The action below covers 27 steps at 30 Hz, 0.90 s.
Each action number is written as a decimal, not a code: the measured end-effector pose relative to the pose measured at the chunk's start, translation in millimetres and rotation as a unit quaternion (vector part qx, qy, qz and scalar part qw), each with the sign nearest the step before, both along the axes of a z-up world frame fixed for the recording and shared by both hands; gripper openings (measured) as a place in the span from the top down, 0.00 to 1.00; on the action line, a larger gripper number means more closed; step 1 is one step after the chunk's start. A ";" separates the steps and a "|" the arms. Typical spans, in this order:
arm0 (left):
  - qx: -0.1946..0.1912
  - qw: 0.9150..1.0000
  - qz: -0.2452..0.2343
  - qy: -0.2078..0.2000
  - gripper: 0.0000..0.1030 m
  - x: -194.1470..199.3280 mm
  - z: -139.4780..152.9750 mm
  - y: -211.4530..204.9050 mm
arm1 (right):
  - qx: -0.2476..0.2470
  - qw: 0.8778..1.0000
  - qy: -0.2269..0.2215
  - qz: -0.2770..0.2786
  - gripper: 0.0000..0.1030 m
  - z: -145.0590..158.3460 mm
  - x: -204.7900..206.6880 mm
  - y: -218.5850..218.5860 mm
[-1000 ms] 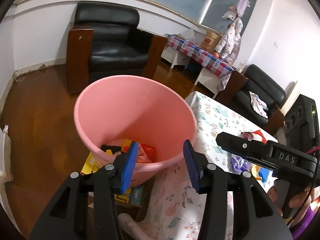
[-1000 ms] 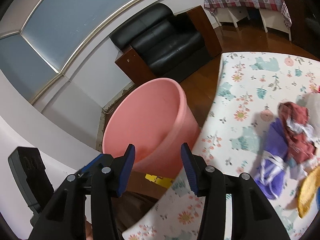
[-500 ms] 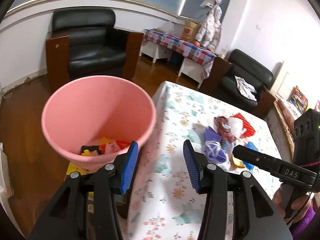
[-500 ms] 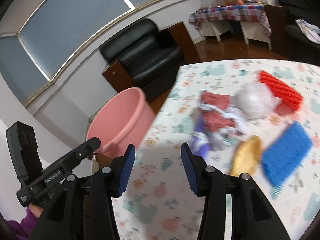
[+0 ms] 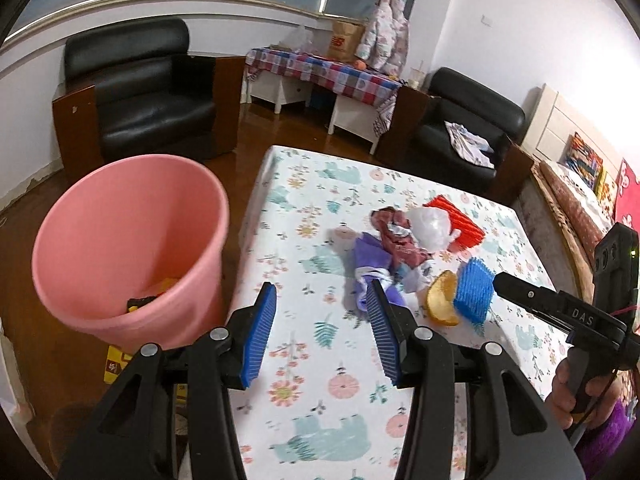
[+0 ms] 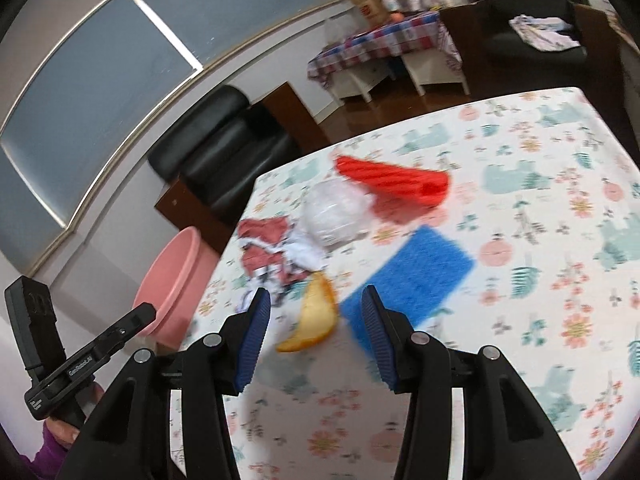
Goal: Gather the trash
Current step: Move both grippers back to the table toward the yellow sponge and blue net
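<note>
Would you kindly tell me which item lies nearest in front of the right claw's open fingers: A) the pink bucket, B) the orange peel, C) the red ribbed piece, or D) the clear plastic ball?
B: in the right wrist view the orange peel lies on the table just ahead of the open right claw, between its fingertips.

The right gripper carries the white letters "DAS" on its black body. Small white lettering on the left gripper is too blurred to read.

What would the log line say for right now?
left gripper: open, empty | right gripper: open, above peel | bin: beside table
</note>
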<state>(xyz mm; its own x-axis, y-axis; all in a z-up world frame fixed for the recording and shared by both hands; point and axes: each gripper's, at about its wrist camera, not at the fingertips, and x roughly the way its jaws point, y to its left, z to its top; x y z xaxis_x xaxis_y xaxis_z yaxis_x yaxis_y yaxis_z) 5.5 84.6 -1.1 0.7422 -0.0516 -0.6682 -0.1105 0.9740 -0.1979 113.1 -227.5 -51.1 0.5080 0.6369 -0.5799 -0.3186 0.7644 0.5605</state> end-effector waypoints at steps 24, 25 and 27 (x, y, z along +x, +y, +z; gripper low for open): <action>0.002 0.998 -0.039 0.043 0.54 87.1 -26.5 -65.2 | 0.036 0.999 -0.016 -0.025 0.54 -10.6 -0.1 -24.6; -0.001 0.998 -0.037 0.045 0.54 89.3 -27.6 -64.3 | 0.037 0.999 -0.016 -0.024 0.54 -10.4 -0.3 -24.2; -0.002 0.998 -0.035 0.045 0.55 90.9 -29.6 -63.6 | 0.038 0.999 -0.017 -0.021 0.53 -10.3 -0.8 -23.7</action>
<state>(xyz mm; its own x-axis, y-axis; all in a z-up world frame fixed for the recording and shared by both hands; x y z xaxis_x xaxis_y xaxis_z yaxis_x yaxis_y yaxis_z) 96.5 21.0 -30.7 0.6731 -0.1035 -0.7323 -0.0607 0.9791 -0.1942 112.4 -251.2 -61.4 0.5541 0.6556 -0.5130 -0.3066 0.7337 0.6064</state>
